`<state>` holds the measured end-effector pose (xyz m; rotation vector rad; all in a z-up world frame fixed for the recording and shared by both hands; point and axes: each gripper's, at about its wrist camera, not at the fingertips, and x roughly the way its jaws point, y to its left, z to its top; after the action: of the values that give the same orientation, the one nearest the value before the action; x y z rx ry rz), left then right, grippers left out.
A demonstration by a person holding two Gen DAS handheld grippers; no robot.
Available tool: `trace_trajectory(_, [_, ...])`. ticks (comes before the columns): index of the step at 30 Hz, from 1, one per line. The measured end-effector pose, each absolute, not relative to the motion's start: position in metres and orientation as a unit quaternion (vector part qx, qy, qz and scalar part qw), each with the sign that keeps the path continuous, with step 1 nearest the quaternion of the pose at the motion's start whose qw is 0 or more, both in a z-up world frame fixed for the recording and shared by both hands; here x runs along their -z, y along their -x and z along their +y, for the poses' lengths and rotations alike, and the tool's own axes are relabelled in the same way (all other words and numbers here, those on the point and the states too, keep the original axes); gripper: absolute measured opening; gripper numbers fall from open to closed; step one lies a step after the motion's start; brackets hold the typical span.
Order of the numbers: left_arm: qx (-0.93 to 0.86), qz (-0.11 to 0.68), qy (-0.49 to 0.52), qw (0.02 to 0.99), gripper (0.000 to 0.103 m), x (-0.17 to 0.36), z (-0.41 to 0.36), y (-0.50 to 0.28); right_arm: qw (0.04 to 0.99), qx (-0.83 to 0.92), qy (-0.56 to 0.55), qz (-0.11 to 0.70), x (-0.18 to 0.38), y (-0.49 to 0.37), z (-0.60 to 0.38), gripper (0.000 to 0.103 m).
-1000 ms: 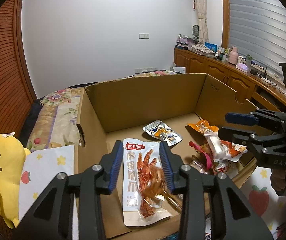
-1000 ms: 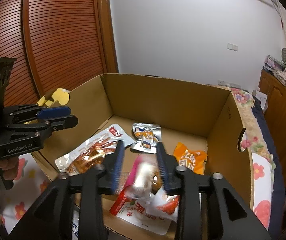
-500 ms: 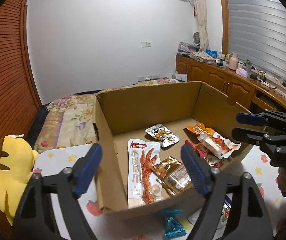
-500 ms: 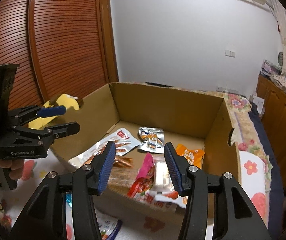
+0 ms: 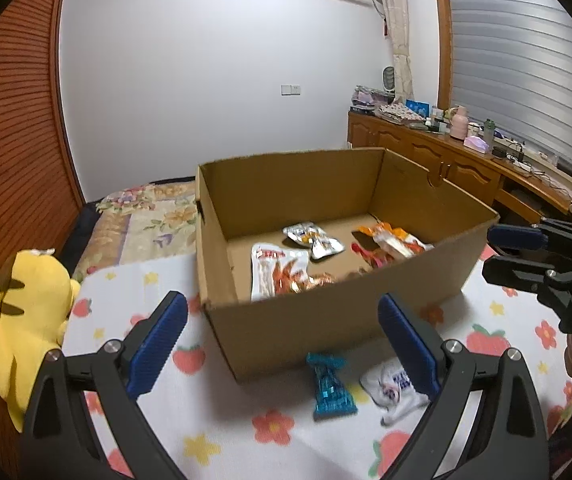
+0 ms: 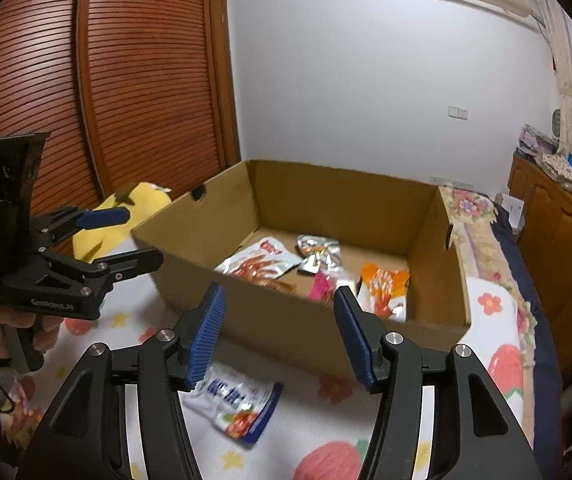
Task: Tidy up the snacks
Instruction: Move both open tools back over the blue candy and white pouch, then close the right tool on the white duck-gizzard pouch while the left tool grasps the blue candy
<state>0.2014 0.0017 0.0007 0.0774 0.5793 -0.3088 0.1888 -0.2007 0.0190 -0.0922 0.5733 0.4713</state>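
Observation:
An open cardboard box (image 5: 325, 320) (image 6: 286, 320) stands on a fruit-print cloth and holds several snack packets, among them a chicken-feet pack (image 5: 278, 272) (image 6: 258, 264), a silver pack (image 5: 313, 238) (image 6: 317, 254) and an orange pack (image 5: 389, 240) (image 6: 383, 286). A blue candy packet (image 5: 329, 386) and a white packet (image 5: 391, 386) (image 6: 234, 402) lie on the cloth in front of the box. My left gripper (image 5: 284, 340) is open and empty, held before the box. My right gripper (image 6: 280, 334) is open and empty above the white packet.
A yellow plush toy (image 5: 22, 312) (image 6: 134, 212) lies left of the box. A floral bed cover (image 5: 146, 216) is behind. A wooden cabinet (image 5: 445, 164) with clutter runs along the right wall. A slatted wooden wardrobe door (image 6: 126, 100) is at the left.
Both grippers let go of snack packets in the box, opened, and pulled back and up out of it. The loose packets on the cloth have come into view.

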Motion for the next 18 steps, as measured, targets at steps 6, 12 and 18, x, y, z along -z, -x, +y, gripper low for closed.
trace_trajectory(6, [0.156, 0.299, -0.028, 0.941, 0.097, 0.014, 0.011, -0.185, 0.923, -0.225, 0.048, 0.308, 0.003, -0.173, -0.195, 0.058])
trace_trajectory(12, [0.159, 0.313, -0.032, 0.936, 0.097, 0.028, 0.013, -0.176, 0.915, -0.218, 0.047, 0.337, 0.027, -0.166, -0.19, 0.058])
trace_trajectory(18, [0.158, 0.321, -0.032, 0.933, 0.097, 0.04, 0.016, -0.164, 0.901, -0.214, 0.046, 0.375, 0.051, -0.173, -0.187, 0.058])
